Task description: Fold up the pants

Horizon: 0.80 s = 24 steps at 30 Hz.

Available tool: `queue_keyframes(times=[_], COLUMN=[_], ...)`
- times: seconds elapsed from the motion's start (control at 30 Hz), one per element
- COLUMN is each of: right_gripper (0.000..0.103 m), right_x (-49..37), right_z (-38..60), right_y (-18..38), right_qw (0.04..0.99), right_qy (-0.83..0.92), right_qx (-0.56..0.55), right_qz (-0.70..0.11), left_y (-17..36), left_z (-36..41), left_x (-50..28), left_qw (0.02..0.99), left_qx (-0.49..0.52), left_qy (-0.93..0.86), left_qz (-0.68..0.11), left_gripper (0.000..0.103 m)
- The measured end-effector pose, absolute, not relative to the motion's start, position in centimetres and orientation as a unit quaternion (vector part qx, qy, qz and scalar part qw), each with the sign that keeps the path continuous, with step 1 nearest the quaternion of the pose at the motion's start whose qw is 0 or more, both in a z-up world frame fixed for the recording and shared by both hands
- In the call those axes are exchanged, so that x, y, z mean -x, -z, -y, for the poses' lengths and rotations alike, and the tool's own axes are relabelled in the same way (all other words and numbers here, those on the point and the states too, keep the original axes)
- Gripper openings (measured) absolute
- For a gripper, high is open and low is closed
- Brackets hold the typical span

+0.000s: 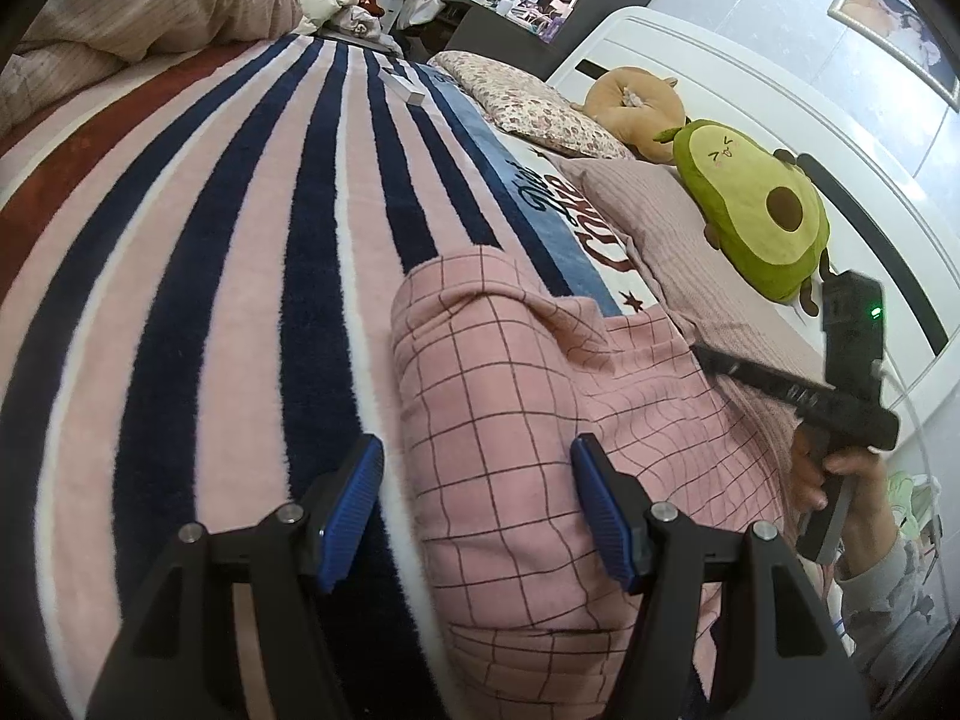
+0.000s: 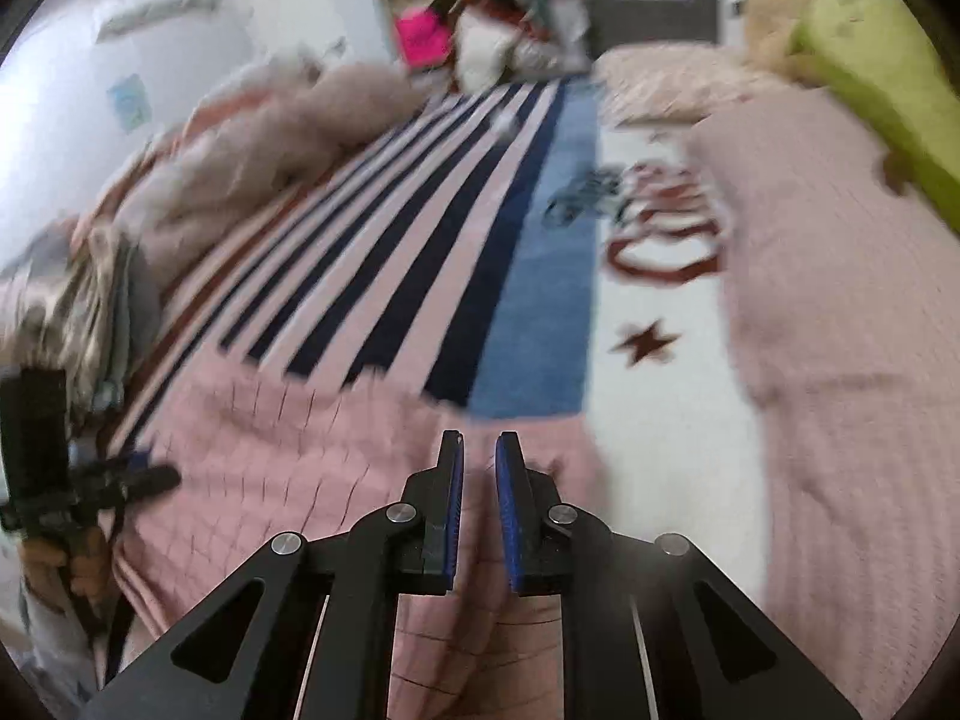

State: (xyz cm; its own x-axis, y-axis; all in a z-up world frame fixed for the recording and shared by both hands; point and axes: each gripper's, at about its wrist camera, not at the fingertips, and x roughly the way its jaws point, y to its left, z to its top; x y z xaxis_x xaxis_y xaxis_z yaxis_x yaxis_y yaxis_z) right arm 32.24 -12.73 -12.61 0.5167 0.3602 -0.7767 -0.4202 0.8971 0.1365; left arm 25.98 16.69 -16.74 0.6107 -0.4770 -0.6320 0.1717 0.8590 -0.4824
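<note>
Pants (image 1: 528, 420), pink with dark grid lines, lie rumpled.

Bed w/ striped fleece blanket (image 1: 228, 252) – navy, pink & white bands, blue strip w/ lettering toward headboard (image 1: 708, 138). On it: pink checked pants (image 1: 510, 432) spread near the front edge, small white box (image 1: 403, 87) further up, rumpled beige duvet (image 1: 150, 6) at far side. By headboard: floral pillow (image 1: 528, 108), pink pillow (image 1: 678, 240), avocado plush (image 1: 756, 204), tan plush (image 1: 630, 105).
</note>
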Motion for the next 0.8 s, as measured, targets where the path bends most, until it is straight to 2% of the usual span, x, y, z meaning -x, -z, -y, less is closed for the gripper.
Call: queue_keyframes(times=[0.1, 0.17, 0.23, 0.33, 0.4, 0.43, 0.47, 0.8], right_gripper=[0.016, 0.032, 0.040, 0.041, 0.030, 0.013, 0.004, 0.000], right_x=[-32.0, -31.9, -31.7, -31.4, -31.1, -31.0, -30.8, -29.6], right_z=[11.7, 11.6, 11.6, 10.8, 10.5, 10.4, 10.2, 14.4], right_y=[13.7, 14.0, 14.0, 14.4, 14.4, 14.3, 14.1, 11.2], right_qw=[0.861, 0.853, 0.849, 0.850, 0.851, 0.852, 0.855, 0.900], right_qy=[-0.240, -0.258, -0.270, -0.264, -0.268, -0.270, -0.268, -0.169], right_qx=[0.055, 0.045, 0.040, 0.069, 0.072, 0.077, 0.083, 0.058], right_qz=[-0.446, -0.451, -0.452, -0.450, -0.446, -0.442, -0.436, -0.398], left_y=[16.7, 16.7, 16.7, 16.7, 16.6, 16.6, 16.6, 16.5], left_z=[-16.6, -16.6, -16.7, -16.5, -16.4, -16.4, -16.4, -16.2], left_x=[-26.0, -26.0, -26.0, -25.9, -26.0, -26.0, -26.0, -25.9], left_qw=[0.877, 0.877, 0.877, 0.876, 0.877, 0.877, 0.877, 0.878], left_qx=[0.191, 0.191, 0.191, 0.192, 0.190, 0.190, 0.190, 0.188], left_qy=[0.185, 0.185, 0.185, 0.186, 0.185, 0.185, 0.185, 0.183], left_qz=[-0.401, -0.401, -0.401, -0.402, -0.401, -0.401, -0.401, -0.400], left_gripper=[0.061, 0.061, 0.061, 0.061, 0.061, 0.061, 0.061, 0.061])
